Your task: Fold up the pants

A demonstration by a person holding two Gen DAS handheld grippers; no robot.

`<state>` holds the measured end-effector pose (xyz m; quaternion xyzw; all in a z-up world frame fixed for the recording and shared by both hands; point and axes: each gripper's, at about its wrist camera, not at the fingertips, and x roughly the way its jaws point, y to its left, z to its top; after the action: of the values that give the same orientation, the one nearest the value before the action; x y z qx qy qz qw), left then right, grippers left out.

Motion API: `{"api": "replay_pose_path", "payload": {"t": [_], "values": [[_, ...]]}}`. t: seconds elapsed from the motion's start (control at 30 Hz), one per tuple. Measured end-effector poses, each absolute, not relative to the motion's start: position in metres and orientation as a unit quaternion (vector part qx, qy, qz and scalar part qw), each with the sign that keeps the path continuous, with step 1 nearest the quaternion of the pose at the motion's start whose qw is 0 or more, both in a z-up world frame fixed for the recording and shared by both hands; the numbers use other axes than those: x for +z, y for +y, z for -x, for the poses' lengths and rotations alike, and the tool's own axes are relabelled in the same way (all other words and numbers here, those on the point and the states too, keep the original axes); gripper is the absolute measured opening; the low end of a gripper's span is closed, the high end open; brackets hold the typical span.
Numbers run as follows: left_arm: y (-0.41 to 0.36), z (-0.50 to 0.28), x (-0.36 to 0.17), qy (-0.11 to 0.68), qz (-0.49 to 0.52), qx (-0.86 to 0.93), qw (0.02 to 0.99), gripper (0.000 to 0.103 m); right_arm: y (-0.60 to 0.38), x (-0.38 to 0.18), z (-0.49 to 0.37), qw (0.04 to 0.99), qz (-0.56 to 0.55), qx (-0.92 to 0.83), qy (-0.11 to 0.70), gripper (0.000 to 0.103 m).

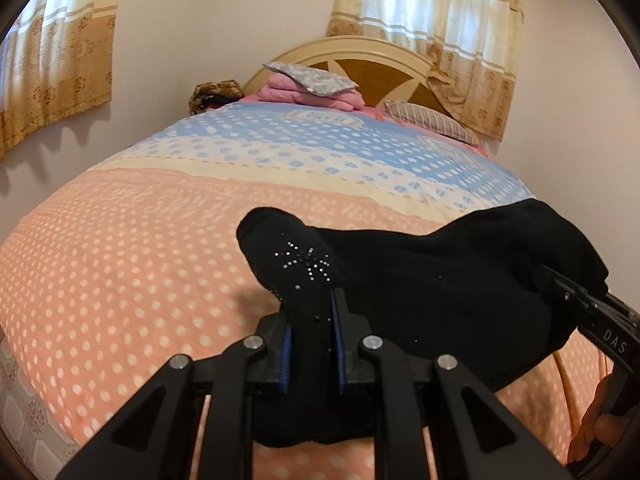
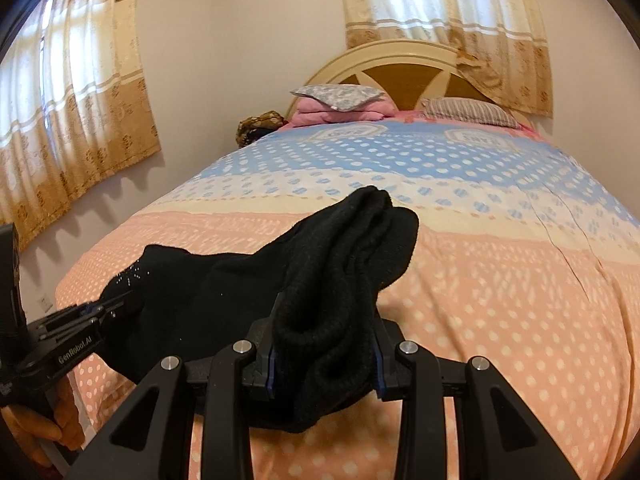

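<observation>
Both grippers' fingers (image 1: 344, 320) clamp black pants (image 1: 440, 280), stretched sideways above bed (image 1: 160, 220).

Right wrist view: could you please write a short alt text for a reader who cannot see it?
The right tool is shut on a thick bunch of black pants, held above a bed with a pink and blue dotted cover. At the left edge, the left tool grips the other end of the pants. Pillows lie by the headboard.

A: How are the grippers set?
B: Left gripper (image 1: 311, 312) angles down, jaws clamped on the black pants (image 1: 420, 280). Right gripper (image 2: 324, 344), at its three o'clock, grips a thicker bunch.
</observation>
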<state>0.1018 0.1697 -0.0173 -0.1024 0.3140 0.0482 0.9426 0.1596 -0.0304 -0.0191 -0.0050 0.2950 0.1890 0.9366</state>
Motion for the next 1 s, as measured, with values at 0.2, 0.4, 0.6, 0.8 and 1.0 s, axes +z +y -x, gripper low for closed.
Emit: {"api": "replay_pose_path", "payload": {"t": [0.2, 0.4, 0.6, 0.8, 1.0], "values": [[0.194, -0.112, -0.01, 0.299, 0.095, 0.077, 0.946, 0.017, 0.0, -0.019, -0.184, 0.932, 0.011, 0.209, 0.296, 0.035], [0.207, -0.128, -0.008, 0.287, 0.075, 0.103, 0.95, 0.017, 0.029, -0.02, -0.207, 0.933, 0.025, 0.218, 0.286, 0.035], [0.209, -0.156, -0.018, 0.294, 0.057, 0.121, 0.947, 0.017, 0.043, -0.027, -0.235, 0.935, 0.038, 0.21, 0.282, 0.035], [0.207, -0.184, -0.035, 0.317, 0.046, 0.127, 0.939, 0.017, 0.045, -0.044, -0.267, 0.934, 0.04, 0.193, 0.299, 0.035], [0.214, -0.2, -0.048, 0.329, 0.038, 0.136, 0.934, 0.017, 0.043, -0.069, -0.298, 0.926, 0.026, 0.179, 0.331, 0.035]]}}
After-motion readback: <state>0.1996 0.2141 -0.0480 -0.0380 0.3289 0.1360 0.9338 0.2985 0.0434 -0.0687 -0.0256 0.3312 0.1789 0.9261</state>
